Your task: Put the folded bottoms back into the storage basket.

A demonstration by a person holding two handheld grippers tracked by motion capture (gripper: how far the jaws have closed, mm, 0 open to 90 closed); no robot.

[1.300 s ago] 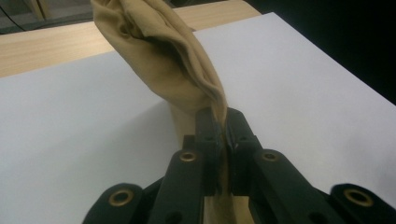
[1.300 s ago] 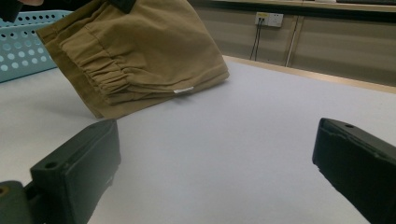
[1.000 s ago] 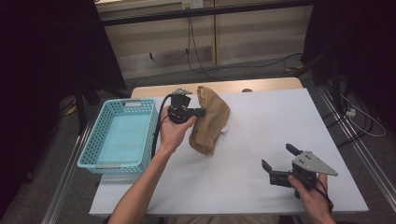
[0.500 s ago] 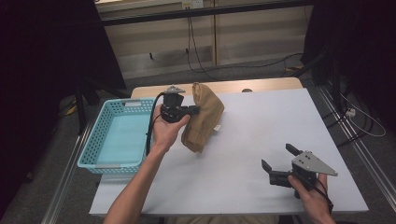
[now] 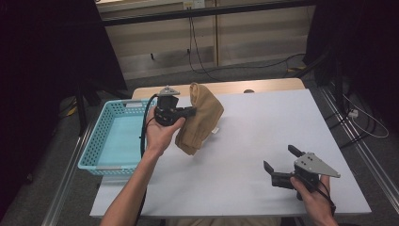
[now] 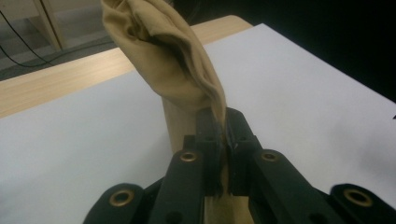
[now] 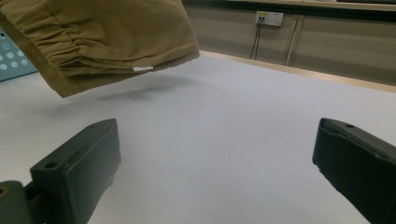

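Tan cloth lifted clear of the white table

The left gripper (image 5: 190, 112) pinches the tan cloth (image 5: 200, 117), hanging just right of the blue basket (image 5: 96, 141). The right gripper (image 5: 281, 165) rests near the table's (image 5: 263, 117) near-right corner, jaws spread wide, holding nothing.

Black hand-held gripper (image 6: 223, 140) with brass-ringed screw holes, a grey three-cornered plate, perhaps a black cable.

white table (image 5: 254, 136), light blue basket (image 5: 117, 141) at its left edge
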